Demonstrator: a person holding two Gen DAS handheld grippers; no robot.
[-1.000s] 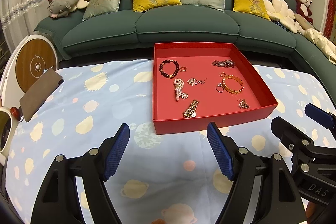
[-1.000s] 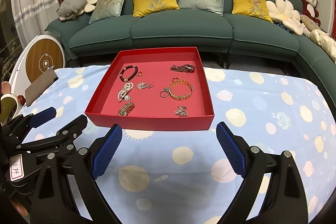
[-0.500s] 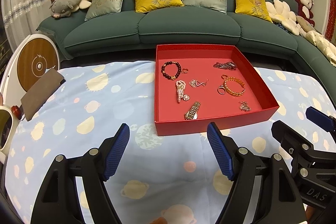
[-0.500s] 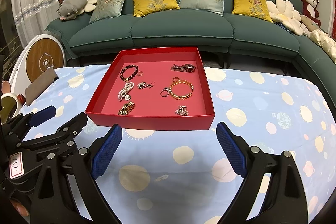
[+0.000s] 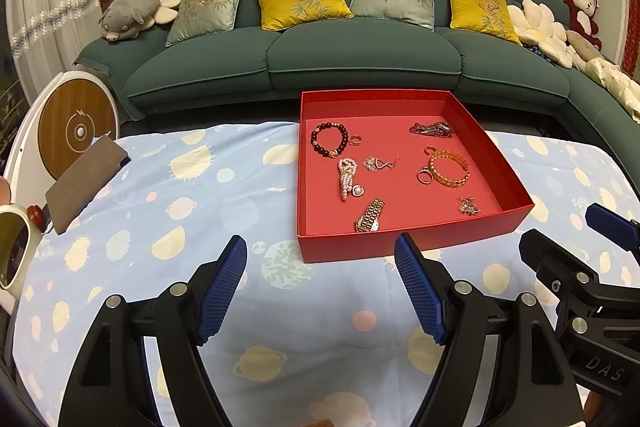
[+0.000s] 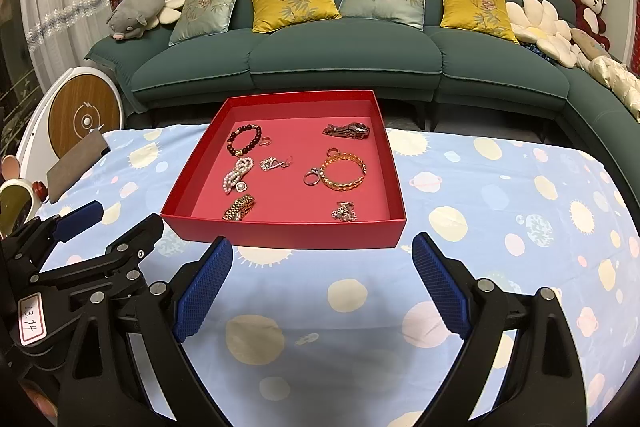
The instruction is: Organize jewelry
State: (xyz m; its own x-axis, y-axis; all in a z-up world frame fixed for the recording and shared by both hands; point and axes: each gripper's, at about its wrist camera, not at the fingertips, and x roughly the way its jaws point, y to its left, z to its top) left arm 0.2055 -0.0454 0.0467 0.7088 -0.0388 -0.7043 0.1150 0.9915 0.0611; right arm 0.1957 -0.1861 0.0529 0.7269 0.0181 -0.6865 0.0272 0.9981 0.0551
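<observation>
A red tray (image 5: 404, 243) (image 6: 288, 235) sits on the blue patterned cloth and holds several pieces of jewelry: a dark bead bracelet (image 5: 329, 139) (image 6: 244, 140), a pearl piece (image 5: 347, 177) (image 6: 237, 174), a gold watch (image 5: 370, 215) (image 6: 239, 207), a gold bangle (image 5: 449, 169) (image 6: 343, 172), a ring (image 6: 311, 179) and a dark chain (image 5: 432, 129) (image 6: 347, 131). My left gripper (image 5: 320, 259) (image 6: 76, 227) is open and empty, just short of the tray's near wall. My right gripper (image 6: 322, 259) (image 5: 568, 231) is open and empty beside it.
A green sofa (image 5: 360, 67) with cushions stands behind the table. A brown flat pad (image 5: 84, 183) and a round wooden-faced device (image 5: 78, 131) are at the left edge. A white mug-like object (image 5: 12, 255) is at the near left.
Both grippers have drifted slightly, so the tray sits a little lower in the left wrist view. Both stay open and nothing in the tray moved.
</observation>
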